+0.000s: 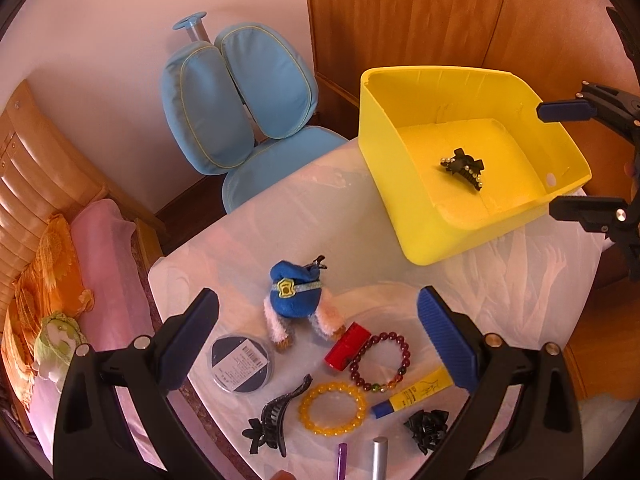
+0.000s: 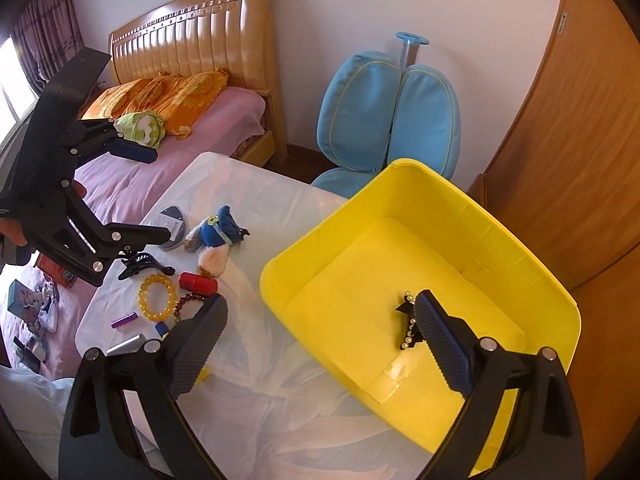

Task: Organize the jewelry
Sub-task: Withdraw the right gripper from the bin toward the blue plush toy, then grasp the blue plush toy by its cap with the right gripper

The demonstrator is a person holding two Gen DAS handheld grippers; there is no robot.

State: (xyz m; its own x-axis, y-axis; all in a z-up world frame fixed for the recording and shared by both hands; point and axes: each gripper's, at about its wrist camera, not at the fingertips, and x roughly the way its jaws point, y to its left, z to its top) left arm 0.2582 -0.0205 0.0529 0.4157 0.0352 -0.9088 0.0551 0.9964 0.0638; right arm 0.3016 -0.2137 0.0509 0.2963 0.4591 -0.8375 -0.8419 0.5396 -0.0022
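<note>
Left gripper (image 1: 318, 338) and right gripper (image 2: 320, 344): fingers apart, empty. One clip (image 1: 464, 168) in bin (image 1: 400, 184). Next, likely: lower onto yellow bracelet (image 1: 333, 409), close.

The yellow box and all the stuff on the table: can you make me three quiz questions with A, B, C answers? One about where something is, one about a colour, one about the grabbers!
1. Where is the black hair clip with pearls?
A. inside the yellow box
B. on the blue chair
C. on the bed

2. What colour is the bead bracelet beside the dark red bracelet?
A. green
B. yellow
C. white

3. How is the left gripper?
A. shut on a bracelet
B. shut on the plush toy
C. open, holding nothing

Answers: 1 A, it lies on the box floor. 2 B, its beads are amber yellow. 3 C, its fingers stand wide apart above the table.
</note>
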